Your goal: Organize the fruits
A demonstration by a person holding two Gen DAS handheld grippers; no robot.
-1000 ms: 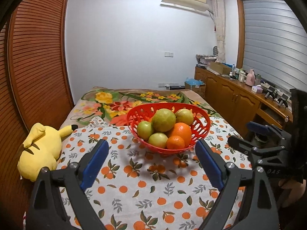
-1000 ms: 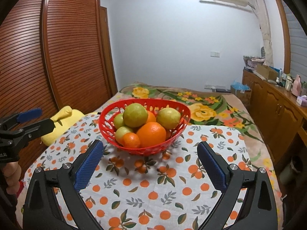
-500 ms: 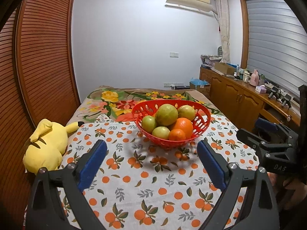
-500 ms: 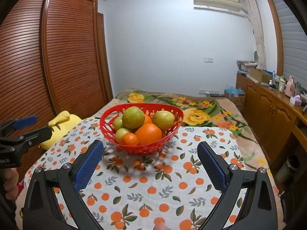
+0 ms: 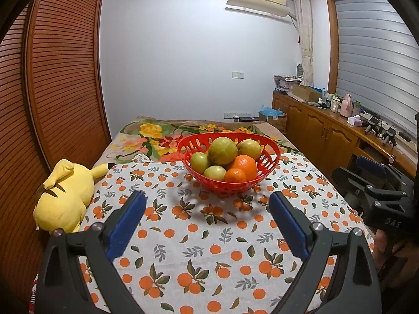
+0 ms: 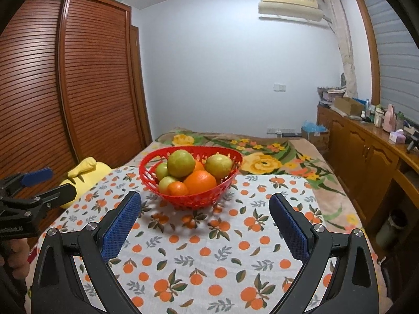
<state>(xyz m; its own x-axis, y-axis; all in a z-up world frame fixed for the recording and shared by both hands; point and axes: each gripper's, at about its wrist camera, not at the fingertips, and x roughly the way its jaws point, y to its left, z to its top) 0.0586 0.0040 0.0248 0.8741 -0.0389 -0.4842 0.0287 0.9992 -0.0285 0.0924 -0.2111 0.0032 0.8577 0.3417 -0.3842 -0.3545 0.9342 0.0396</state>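
- A red plastic basket (image 5: pixel 269 161) with slotted sides stands near the middle of a bench covered by a white cloth (image 5: pixel 204 238) printed with oranges and leaves.
- The basket holds a heap of fruit: a large green fruit (image 5: pixel 222 150) on top, a big orange (image 5: pixel 243 166) at the front right, a small orange (image 5: pixel 235 175) just in front of it, and three more green fruits around them.
- The left tongs (image 5: pixel 207 218) hang above the near part of the cloth, blue pads spread wide apart, gripping nothing. The basket lies ahead of them, well clear of both pads.
- The right tongs (image 6: pixel 205 218) are likewise held wide apart and empty, above the cloth on the near side of the basket.
- In the right wrist view the left tongs appear at the far left edge, with part of a hand (image 6: pixel 14 259) below them.
- A yellow plush toy (image 5: pixel 64 196) lies at the cloth's left edge, beside a brown slatted wardrobe (image 5: pixel 60 83).
- Behind the bench is a bed with a flowered blanket (image 6: pixel 264 157).
- A wooden sideboard (image 5: pixel 322 133) with small items on top runs along the right wall.
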